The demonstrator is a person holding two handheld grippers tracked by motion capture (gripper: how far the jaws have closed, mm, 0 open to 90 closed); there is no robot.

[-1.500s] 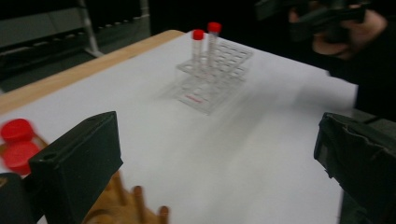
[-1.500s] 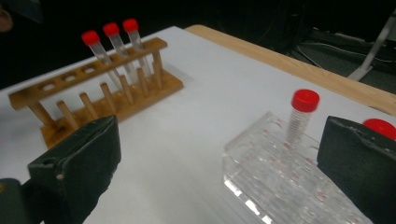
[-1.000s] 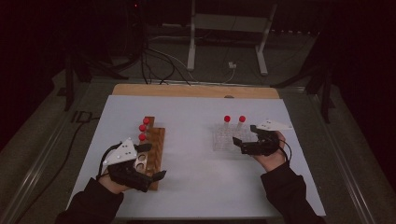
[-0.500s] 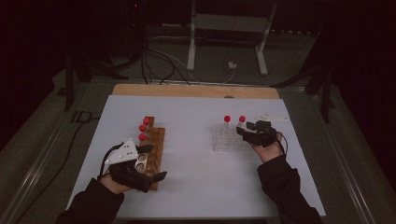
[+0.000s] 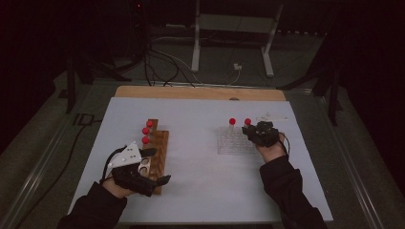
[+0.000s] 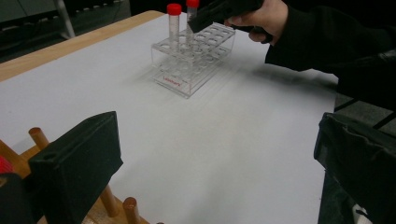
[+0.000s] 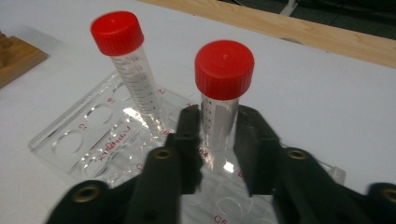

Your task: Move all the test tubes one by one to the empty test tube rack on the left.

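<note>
Right gripper (image 7: 218,140): I see its fingers (image 7: 189,140) just closed in on the clear tube (image 7: 219,126) with the red cap (image 7: 224,63), one pad on each side of the barrel below the cap. The tube stands upright in the clear rack (image 7: 70,140), at the rack's right end in the high view. A second red-capped tube (image 7: 128,70) stands in the same rack, just left of the gripped one, slightly tilted.

Left gripper (image 5: 155,167): fingers (image 6: 77,165) spread wide with nothing between them, hovering over the near end of the wooden rack (image 5: 160,143) on the left of the surface. Three red caps (image 5: 146,131) stand along that rack's left side.

Hard to make out: in the high view the right gripper (image 5: 253,131) covers the lower part of the gripped tube, so only its cap (image 5: 247,121) reads. The wells and red markings of the clear rack are legible in the right gripper view, not from above. In the left gripper view the wooden rack is cut off at the bottom edge, showing bare pegs (image 6: 39,137); the far clear rack (image 6: 194,60) and the other hand (image 6: 261,16) sit at the top.

The surface (image 5: 200,191) is white, with a wooden strip (image 5: 200,93) along its far edge. Beyond it the room is dark: cables (image 5: 162,62) on the floor and a white stand (image 5: 234,24).
</note>
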